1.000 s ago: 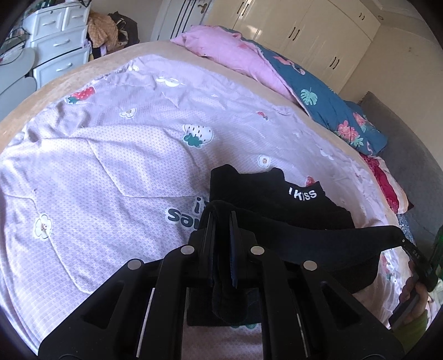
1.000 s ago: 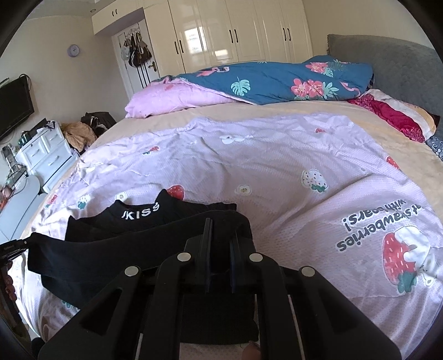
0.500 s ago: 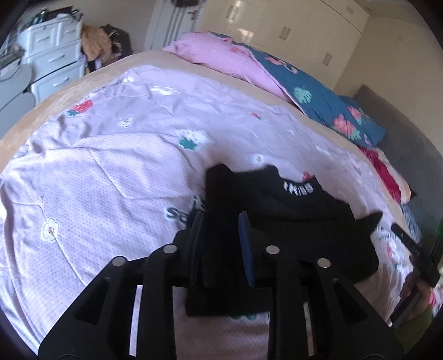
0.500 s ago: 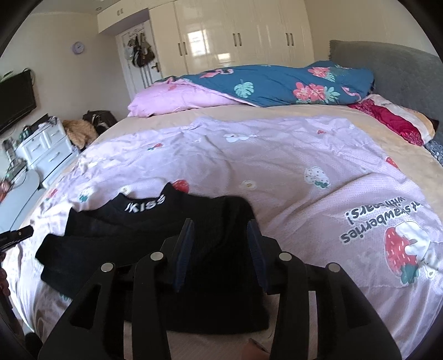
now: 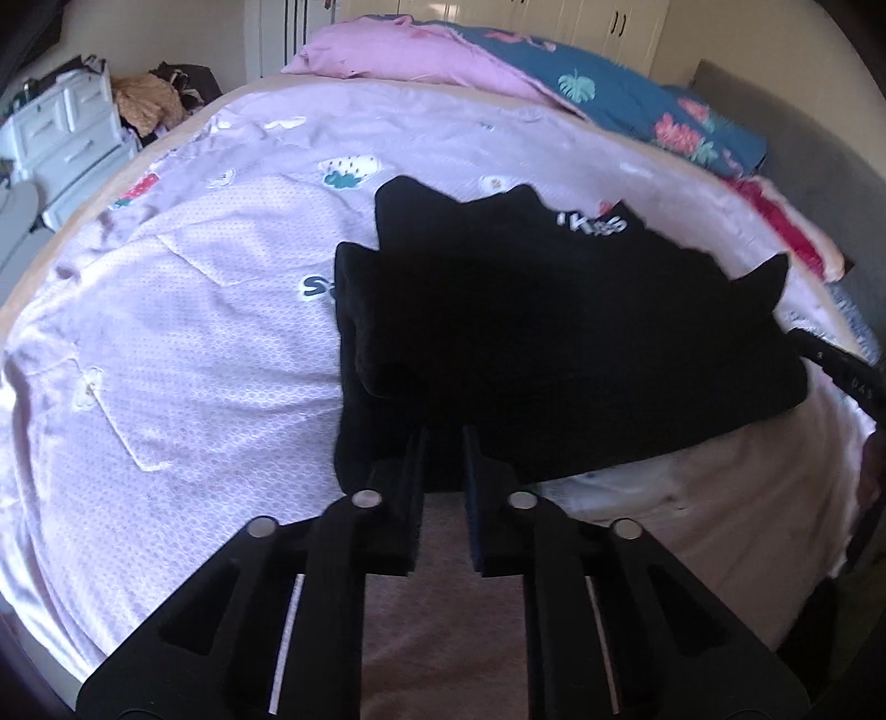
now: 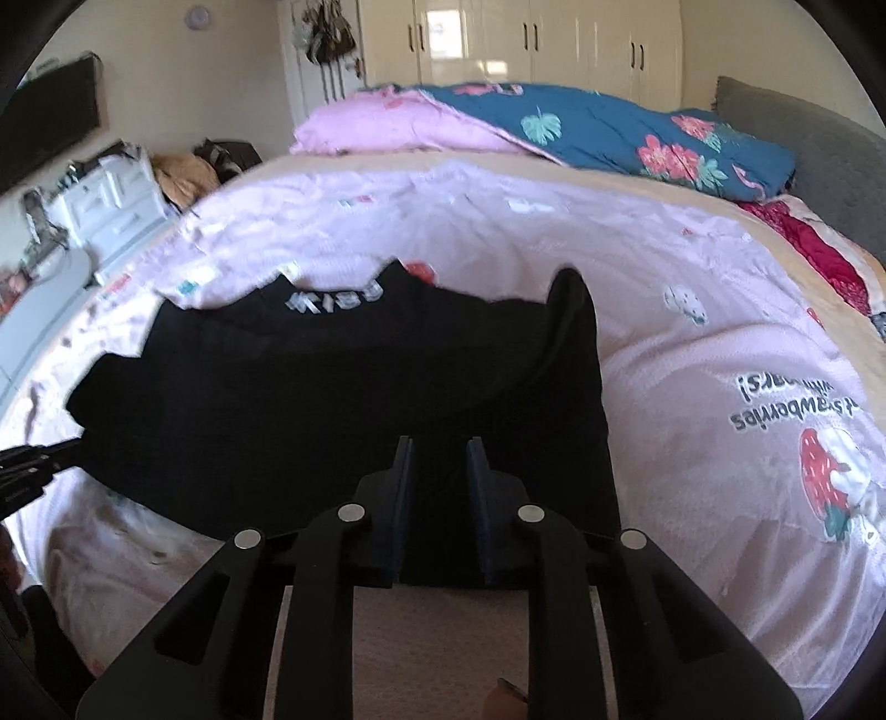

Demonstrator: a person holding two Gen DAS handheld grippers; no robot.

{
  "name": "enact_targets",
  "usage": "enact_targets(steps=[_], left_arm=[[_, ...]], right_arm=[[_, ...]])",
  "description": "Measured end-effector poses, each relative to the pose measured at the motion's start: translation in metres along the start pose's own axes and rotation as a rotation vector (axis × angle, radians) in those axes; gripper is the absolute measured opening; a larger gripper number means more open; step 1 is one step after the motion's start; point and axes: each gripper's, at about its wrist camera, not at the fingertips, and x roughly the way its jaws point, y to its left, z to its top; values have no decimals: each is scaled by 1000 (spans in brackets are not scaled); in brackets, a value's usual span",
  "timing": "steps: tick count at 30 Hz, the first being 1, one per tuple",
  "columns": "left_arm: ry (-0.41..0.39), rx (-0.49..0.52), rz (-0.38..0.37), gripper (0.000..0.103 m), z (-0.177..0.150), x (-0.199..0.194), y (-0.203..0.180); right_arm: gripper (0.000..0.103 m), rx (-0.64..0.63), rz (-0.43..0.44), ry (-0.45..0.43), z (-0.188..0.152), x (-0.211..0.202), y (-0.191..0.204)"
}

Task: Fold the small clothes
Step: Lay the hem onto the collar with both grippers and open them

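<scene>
A small black garment with white lettering at its collar lies folded on the lilac strawberry-print quilt. It also shows in the right wrist view. My left gripper is open and empty, just behind the garment's near edge. My right gripper is open and empty, also at the garment's near edge. The tip of the right gripper shows at the right edge of the left wrist view, and the left gripper's tip shows at the left edge of the right wrist view.
A pink duvet and a blue floral duvet are piled at the head of the bed. A white drawer unit stands left of the bed. Cream wardrobes line the far wall.
Both grippers have let go of the black garment, opened, and pulled back toward the near edge. The lifted fold now lies flat on the garment.
</scene>
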Motion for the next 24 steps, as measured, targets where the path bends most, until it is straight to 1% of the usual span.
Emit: enact_targets(steps=[2,6,10,12,15,20,24], left_arm=[[-4,-9,1,5,3,2,0],[-5,7,33,5,13,14,-3],[-17,-8,41,5,27,24,-4],[-32,-16,42,5,35,27,-4],[-51,-49,25,5,52,33,-2],[-62,-92,11,5,75,49,2],[-78,-105,10,5,91,59,6]], right_arm=[[18,13,-11,25,-2,8,-2],[18,38,-37,66,-3,27,-8],[18,54,-33,78,0,40,-11],[18,53,-34,78,3,47,-12],[18,54,-33,76,11,54,-14],[18,65,-26,62,29,68,-19],[18,86,-8,49,42,77,-24]])
